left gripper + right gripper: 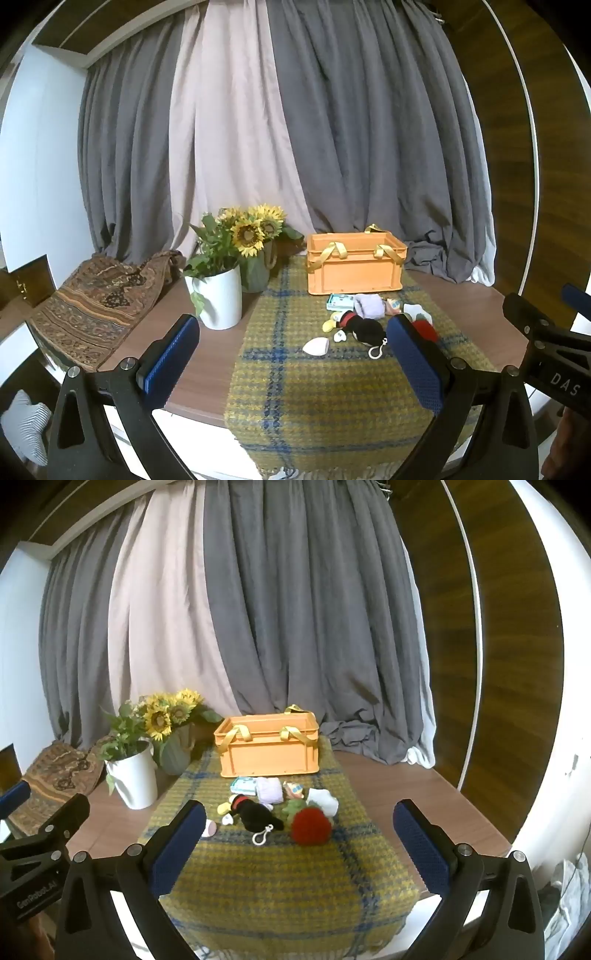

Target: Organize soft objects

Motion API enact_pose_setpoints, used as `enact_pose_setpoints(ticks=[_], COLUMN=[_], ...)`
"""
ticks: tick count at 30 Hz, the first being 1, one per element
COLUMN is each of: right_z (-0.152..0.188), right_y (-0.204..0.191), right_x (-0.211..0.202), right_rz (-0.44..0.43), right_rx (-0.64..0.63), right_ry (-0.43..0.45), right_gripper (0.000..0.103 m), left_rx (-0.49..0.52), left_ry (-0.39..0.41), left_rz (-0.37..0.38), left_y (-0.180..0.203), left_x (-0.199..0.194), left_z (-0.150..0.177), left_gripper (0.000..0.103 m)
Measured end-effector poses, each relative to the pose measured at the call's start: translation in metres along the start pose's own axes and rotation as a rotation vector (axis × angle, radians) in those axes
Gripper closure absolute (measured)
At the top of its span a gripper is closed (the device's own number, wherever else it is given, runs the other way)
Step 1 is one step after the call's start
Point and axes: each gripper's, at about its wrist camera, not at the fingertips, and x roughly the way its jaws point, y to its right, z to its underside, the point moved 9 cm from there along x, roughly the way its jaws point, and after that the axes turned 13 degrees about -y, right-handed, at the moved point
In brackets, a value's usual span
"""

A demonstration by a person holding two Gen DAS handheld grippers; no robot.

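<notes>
Soft toys (280, 812) lie clustered on the surface cloth at 12 o'clock of the right tool (299, 830), before the orange crate (267, 747). Both tools, left tool (293, 354) included, gape wide, empty; right is nearer.

Orange crate (267, 751) with golden-yellow ribbon handles (236, 733); mustard-and-olive houndstooth cloth (280, 878) crossed by blue plaid lines, laid over a brown bench (399, 786); curtains (295, 609) in dark grey with one pale pinkish-grey panel. Soft objects: black plush (258, 814) with red band, yellow feet and a white clip; deep red pompom (311, 826); lilac roll (269, 789); white cloth (323, 800); green plush (293, 806); teal-and-white packet (243, 785). Surroundings: yellow sunflowers (255, 227) with brown centres, white pot (218, 295), brown paisley-patterned textile (99, 295), and black claws with blue pads (168, 360).
</notes>
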Motion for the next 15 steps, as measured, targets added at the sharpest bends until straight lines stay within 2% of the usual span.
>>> enact_pose_setpoints(ticks=[15], right_z=[0.005], right_y=[0.010], right_x=[-0.013], right_rz=[0.001], right_rx=[0.009], right_ry=[-0.020], right_gripper=[0.000], left_rx=[0.016], left_ry=[0.014], left_rz=[0.002], left_y=[0.006], left_x=[-0.021], left_z=[0.000], left_gripper=[0.000])
